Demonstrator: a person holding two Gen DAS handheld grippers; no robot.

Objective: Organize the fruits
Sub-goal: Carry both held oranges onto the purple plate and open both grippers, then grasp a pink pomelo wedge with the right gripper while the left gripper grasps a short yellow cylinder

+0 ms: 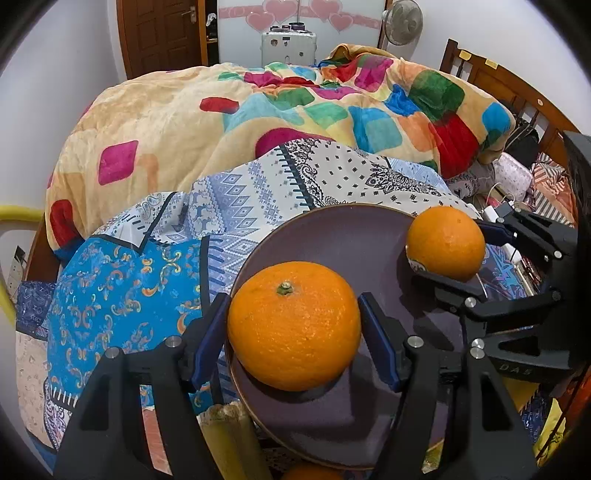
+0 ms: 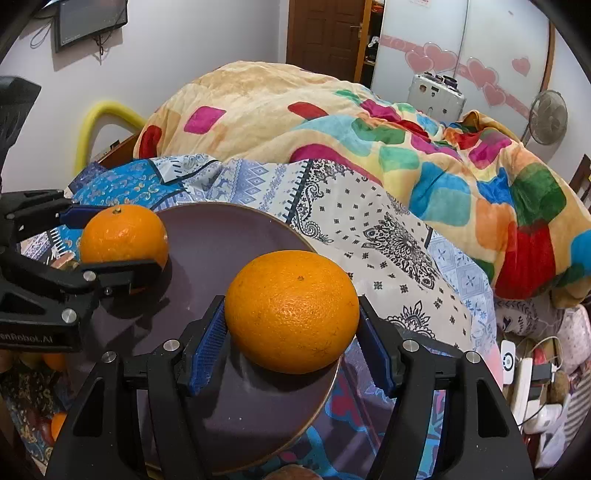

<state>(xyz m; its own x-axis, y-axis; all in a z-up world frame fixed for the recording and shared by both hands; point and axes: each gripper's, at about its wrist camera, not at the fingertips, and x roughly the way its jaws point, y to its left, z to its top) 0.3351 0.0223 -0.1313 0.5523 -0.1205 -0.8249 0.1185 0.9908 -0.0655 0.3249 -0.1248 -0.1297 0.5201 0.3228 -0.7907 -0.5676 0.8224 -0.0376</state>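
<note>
Left wrist view: left gripper (image 1: pixel 293 334) clamped on a stemmed orange (image 1: pixel 294 325), blue pads (image 1: pixel 380 341) pressed to both sides, fruit resting low on the near part of a dark purple plate (image 1: pixel 332 236). Farther right on the same plate, right gripper (image 1: pixel 448 254) reaching in from the right edge, closed around a second orange (image 1: pixel 446 242) near the rim. Plate lying on a patterned blue-and-white bedsheet (image 1: pixel 236 206), with a multicoloured blanket (image 1: pixel 229 107) heaped behind. Standing fan (image 1: pixel 402 22) and brown door (image 1: pixel 162 33) seen at the far wall.

Right wrist view: right gripper (image 2: pixel 291 332) clamped on the second orange (image 2: pixel 291 312), pads touching both flanks, fruit sitting over the plate's right rim. Plate (image 2: pixel 221 240) spread to the left beneath. Left gripper (image 2: pixel 118 247) entering from the left, closed on the stemmed orange (image 2: pixel 123 236) at the plate's far left edge. The two oranges well apart on the plate. Bedsheet (image 2: pixel 369 229) and blanket (image 2: pixel 332 110) beyond; wall screen (image 2: pixel 92 18) at upper left; white charger and cables (image 2: pixel 524 376) at lower right.
</note>
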